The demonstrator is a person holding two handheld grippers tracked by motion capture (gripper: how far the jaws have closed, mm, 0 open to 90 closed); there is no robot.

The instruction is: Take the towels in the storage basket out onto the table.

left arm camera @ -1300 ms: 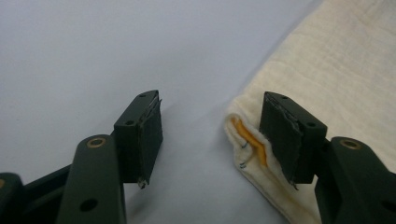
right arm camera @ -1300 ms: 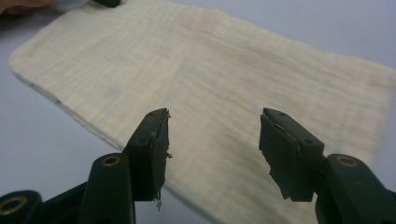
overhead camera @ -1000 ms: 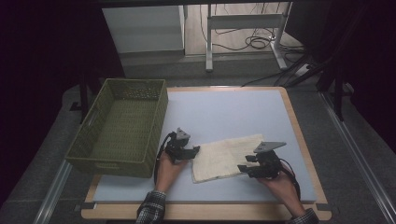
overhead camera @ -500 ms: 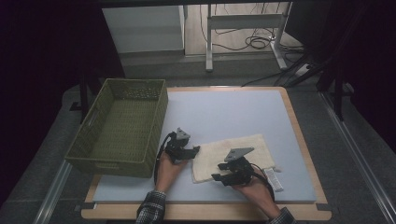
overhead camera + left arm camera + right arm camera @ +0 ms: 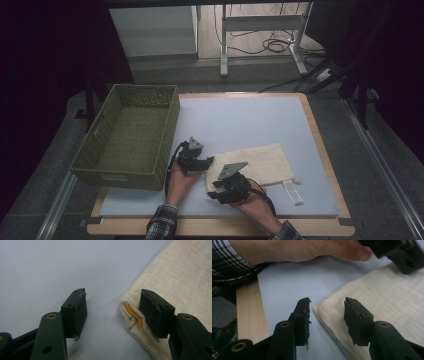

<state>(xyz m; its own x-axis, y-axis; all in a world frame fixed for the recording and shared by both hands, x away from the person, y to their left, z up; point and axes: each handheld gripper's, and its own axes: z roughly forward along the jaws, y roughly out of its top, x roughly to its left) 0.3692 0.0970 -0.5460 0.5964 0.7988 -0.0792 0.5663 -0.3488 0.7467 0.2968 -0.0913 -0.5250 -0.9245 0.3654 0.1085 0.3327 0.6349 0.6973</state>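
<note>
While both my tongs sit low over the near part of the surface point(image 5: 250, 120), I judge the step in hand to be taking hold of the cloth point(image 5: 255, 162) at its near-left end, probably to fold it or lift it toward the basket point(image 5: 125, 135).

Starting at the left: that green woven basket stands well off to the left of my left tongs point(image 5: 207, 161), untouched. My left tongs rest apart, nothing pressed between the pads. In the left gripper view the cloth's corner point(image 5: 130, 315) lies just inside the right-hand pad point(image 5: 153, 312), touching it or nearly so, while the other pad point(image 5: 77, 312) stands over bare surface.

Next, my right tongs point(image 5: 214, 190) have just been closing, yet they are not pinching anything. In the right gripper view the cloth's near corner point(image 5: 324, 307) lies between the pads, one on the surface side, one over the fabric.

For the next move I think each pair must drop so one pad slides under the edge, then close firmly on a corner.

As for the cloth itself: cream, loosely woven, lying flat and slightly askew, with an orange strip showing in the fold at the left corner. Right of my right tongs, a small white tag-like strip point(image 5: 292, 192) lies beside the cloth.
</note>
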